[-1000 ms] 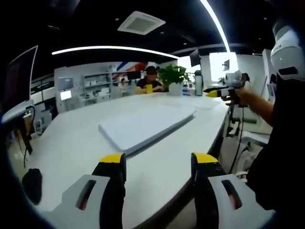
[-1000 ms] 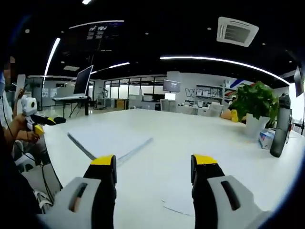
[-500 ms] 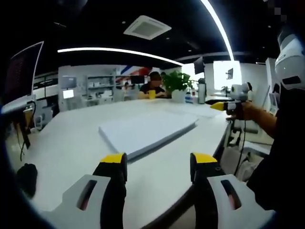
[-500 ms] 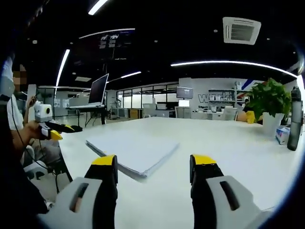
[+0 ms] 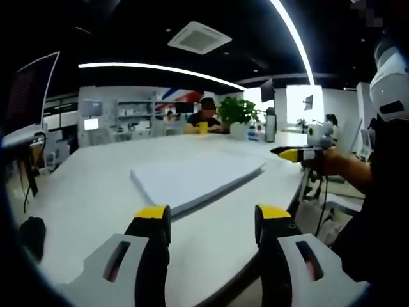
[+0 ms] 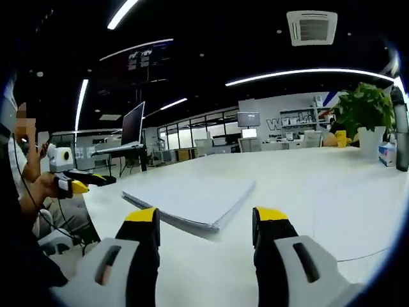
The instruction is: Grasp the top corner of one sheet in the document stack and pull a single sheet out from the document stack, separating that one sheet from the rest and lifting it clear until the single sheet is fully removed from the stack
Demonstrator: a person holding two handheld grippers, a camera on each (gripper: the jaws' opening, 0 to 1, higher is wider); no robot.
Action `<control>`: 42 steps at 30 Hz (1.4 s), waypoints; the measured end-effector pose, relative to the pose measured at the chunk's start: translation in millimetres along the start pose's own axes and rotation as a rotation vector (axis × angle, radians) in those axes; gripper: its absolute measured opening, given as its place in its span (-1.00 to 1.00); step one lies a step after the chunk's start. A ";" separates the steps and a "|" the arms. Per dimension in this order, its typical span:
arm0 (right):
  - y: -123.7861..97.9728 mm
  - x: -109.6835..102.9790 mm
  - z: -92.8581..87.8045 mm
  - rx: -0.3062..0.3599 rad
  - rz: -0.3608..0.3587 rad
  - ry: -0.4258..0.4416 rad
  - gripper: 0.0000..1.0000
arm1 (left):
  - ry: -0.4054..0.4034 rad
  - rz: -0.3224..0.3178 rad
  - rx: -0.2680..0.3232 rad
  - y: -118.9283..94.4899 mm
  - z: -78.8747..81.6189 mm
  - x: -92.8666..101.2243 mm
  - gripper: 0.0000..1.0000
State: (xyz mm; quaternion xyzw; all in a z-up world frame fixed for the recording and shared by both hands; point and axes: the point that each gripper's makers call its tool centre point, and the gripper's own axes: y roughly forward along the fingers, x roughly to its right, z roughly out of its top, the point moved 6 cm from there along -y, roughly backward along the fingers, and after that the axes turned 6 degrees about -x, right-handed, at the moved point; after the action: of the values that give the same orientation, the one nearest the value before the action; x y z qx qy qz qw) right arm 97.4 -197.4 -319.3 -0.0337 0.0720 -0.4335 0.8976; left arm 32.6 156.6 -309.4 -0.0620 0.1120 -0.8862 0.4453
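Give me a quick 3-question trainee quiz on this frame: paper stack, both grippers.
1. True or false: the right gripper is already clamped on a sheet of the document stack.
2. In the left gripper view, what stands on the white table beyond the stack? A) potted plant B) desk fan C) toolbox
3. Fill in: the left gripper has its jaws ____ and holds nothing.

Key
1. False: its jaws stand apart, short of the stack's near corner.
2. A, the potted plant.
3. open
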 end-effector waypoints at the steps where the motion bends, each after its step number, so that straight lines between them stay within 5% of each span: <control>1: -0.3 -2.0 0.9 0.010 0.004 -0.023 0.16 | -0.008 -0.003 0.007 1.8 0.1 1.6 0.06; 7: -2.8 -3.5 0.5 0.023 0.002 -0.037 0.15 | -0.015 -0.041 0.006 11.5 -1.9 10.8 0.05; 42: -0.5 -3.6 0.7 -0.004 0.002 -0.062 0.07 | -0.005 0.004 0.011 2.0 3.7 1.8 0.04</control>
State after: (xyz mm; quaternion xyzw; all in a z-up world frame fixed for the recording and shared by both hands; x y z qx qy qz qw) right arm 94.9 -194.9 -318.2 -0.0488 0.0450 -0.4314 0.8997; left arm 33.8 153.4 -306.3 -0.0615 0.1061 -0.8858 0.4475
